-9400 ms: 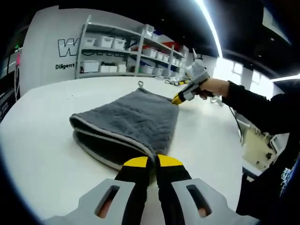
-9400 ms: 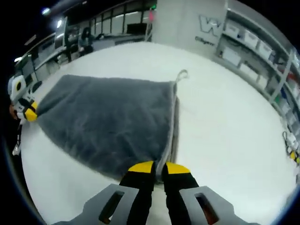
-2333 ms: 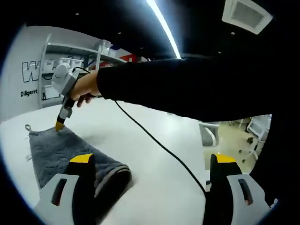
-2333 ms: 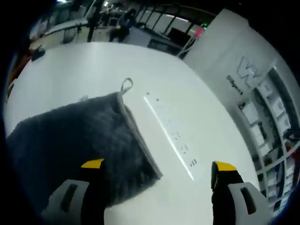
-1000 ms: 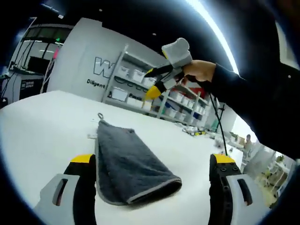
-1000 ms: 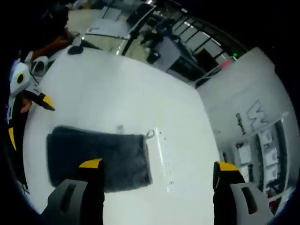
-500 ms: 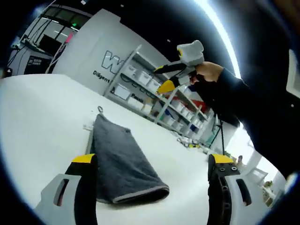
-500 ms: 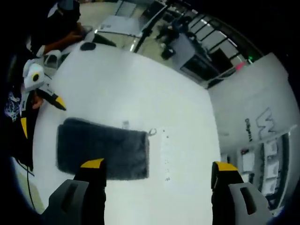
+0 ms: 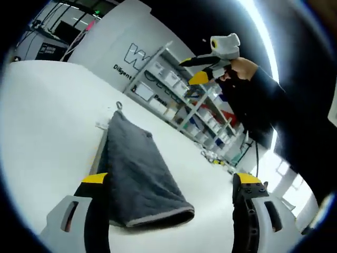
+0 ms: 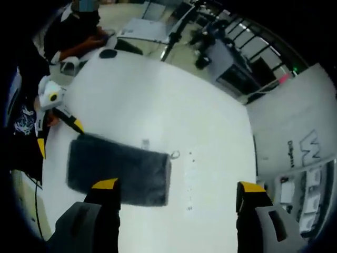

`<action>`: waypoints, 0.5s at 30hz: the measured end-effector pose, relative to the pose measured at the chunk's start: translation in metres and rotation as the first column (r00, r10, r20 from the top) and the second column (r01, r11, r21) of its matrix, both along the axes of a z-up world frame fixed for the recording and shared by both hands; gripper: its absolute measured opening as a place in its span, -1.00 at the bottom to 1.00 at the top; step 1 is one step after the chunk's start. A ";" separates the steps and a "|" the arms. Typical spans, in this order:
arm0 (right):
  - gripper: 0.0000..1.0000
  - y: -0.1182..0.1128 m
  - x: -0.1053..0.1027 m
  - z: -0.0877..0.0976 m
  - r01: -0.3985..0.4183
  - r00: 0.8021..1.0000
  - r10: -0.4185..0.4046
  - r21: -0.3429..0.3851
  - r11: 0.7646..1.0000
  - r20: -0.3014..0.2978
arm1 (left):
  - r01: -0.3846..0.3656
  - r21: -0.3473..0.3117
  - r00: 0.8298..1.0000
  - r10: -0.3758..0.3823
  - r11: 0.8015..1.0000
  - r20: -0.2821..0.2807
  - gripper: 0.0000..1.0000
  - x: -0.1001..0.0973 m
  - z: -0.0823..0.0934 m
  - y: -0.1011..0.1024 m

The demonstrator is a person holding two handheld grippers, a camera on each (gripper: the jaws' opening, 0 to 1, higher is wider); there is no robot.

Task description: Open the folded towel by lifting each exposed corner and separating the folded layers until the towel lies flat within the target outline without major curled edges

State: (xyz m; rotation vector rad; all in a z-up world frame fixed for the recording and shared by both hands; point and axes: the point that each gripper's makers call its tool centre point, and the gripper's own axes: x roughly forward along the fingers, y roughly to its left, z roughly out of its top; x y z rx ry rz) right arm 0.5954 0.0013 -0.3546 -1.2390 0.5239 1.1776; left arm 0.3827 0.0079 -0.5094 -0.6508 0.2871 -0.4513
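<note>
Grey towel (image 9: 138, 172) lies on the white desk (image 9: 42, 110), folded into a long narrow strip, hanging loop (image 9: 119, 105) at the far end, rounded fold with pale trim at the near end. From the right gripper view the towel (image 10: 120, 169) reads as a dark rectangle, loop on its right edge. A faint printed line and small marks on the desk sit just beside the loop end; we cannot tell if that is the target outline.

Left claw (image 9: 169, 182) is spread wide, holding nothing, low and near the towel's near end. Right claw (image 10: 176, 190) is also spread wide and empty, held high above the desk and well apart from the towel. In the left gripper view the right claw (image 9: 196, 68) shows raised in a person's hand (image 9: 243, 68).

We judge the unfolding is not finished: layers are not yet separated, nothing is gripped. The next move likely calls for bringing both claws down to the top layer's corners, pinching only that layer, and drawing it sideways.

Containers: white bins (image 9: 158, 76) on the background shelving (image 9: 174, 97), contents too small to tell.
</note>
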 end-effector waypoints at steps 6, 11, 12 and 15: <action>0.76 0.003 0.010 0.018 -0.014 1.000 0.014 -0.006 1.000 -0.021 | -0.016 -0.004 1.000 0.016 1.000 0.015 0.92 0.002 0.010 0.007; 0.71 0.003 0.016 0.026 -0.013 1.000 0.013 -0.033 0.999 -0.022 | -0.048 -0.047 0.999 0.049 0.998 0.019 0.96 0.007 0.024 0.013; 0.70 0.004 0.015 0.026 -0.014 1.000 0.013 -0.033 0.999 -0.028 | -0.049 -0.057 0.998 0.050 0.997 0.022 0.96 0.007 0.027 0.013; 0.70 0.005 0.014 0.021 -0.029 0.999 0.027 -0.044 0.999 -0.041 | -0.044 -0.064 0.999 0.045 0.997 0.025 0.95 0.007 0.028 0.012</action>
